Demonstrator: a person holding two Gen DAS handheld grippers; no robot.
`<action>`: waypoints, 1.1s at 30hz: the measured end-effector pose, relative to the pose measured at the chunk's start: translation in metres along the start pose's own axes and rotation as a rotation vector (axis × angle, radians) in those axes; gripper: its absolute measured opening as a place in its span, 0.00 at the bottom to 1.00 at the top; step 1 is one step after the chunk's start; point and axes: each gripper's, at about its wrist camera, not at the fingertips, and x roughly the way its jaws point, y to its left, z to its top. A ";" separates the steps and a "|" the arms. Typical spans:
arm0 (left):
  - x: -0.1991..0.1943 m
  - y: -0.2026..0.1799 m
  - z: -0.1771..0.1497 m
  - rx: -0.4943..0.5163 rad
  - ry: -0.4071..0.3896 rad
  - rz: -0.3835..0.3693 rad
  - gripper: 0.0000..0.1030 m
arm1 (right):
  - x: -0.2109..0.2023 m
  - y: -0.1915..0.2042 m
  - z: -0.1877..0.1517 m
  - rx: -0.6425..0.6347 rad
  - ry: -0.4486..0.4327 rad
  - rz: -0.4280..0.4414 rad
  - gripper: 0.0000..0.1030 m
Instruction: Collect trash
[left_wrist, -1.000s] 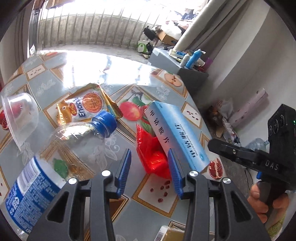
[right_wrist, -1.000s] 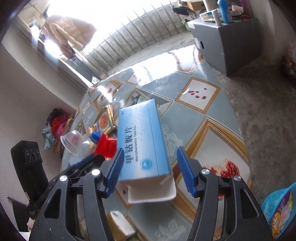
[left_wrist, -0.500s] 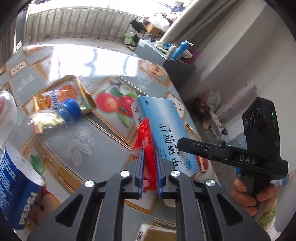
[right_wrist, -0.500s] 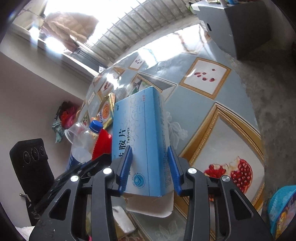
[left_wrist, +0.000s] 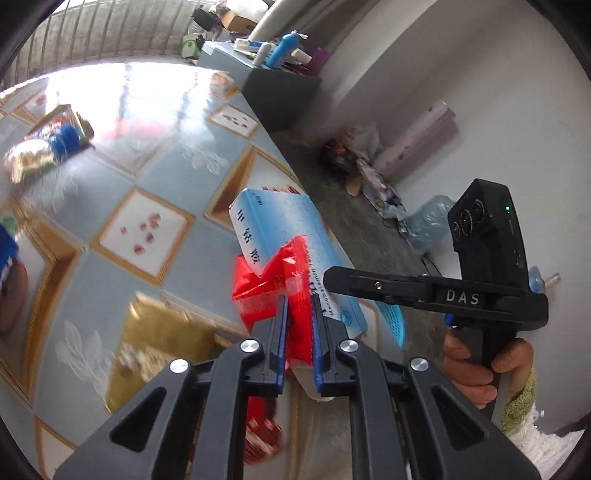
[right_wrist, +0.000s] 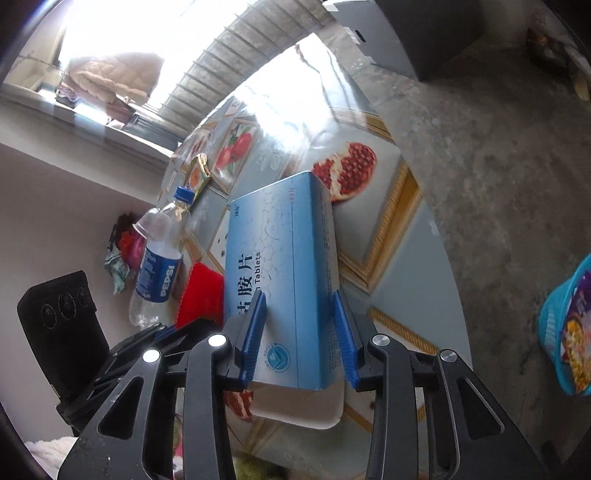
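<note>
Held for disposal above the worktop (right_wrist: 399, 266): crumpled red plastic wrapper (left_wrist: 273, 280), clenched in left gripper (left_wrist: 298, 332); blue cardboard tablet box (right_wrist: 284, 273), clamped by right gripper (right_wrist: 299, 332).

Bright window glare on table (left_wrist: 155, 122), motion blur, fisheye edges.

**Two items held above the worktop edge**

The tablet box (right_wrist: 284, 280) was clamped in the right tool (right_wrist: 301, 334), with the wrapper (left_wrist: 275, 284) pinched just to its left in the left tool (left_wrist: 298, 341). A bottle (right_wrist: 159, 266) was laid on the worktop (right_wrist: 402, 280) farther left. A basket (right_wrist: 554, 328) was set on the floor (right_wrist: 498, 147), right of the worktop.
</note>
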 end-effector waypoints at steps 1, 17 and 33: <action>-0.002 -0.003 -0.005 0.008 -0.004 0.001 0.10 | -0.005 -0.003 -0.009 0.015 -0.009 -0.006 0.30; -0.051 0.009 -0.014 0.074 -0.175 0.152 0.49 | -0.035 -0.008 -0.048 0.093 -0.199 -0.162 0.42; -0.075 0.018 -0.019 0.068 -0.218 0.214 0.54 | -0.049 0.002 -0.059 0.045 -0.273 -0.219 0.62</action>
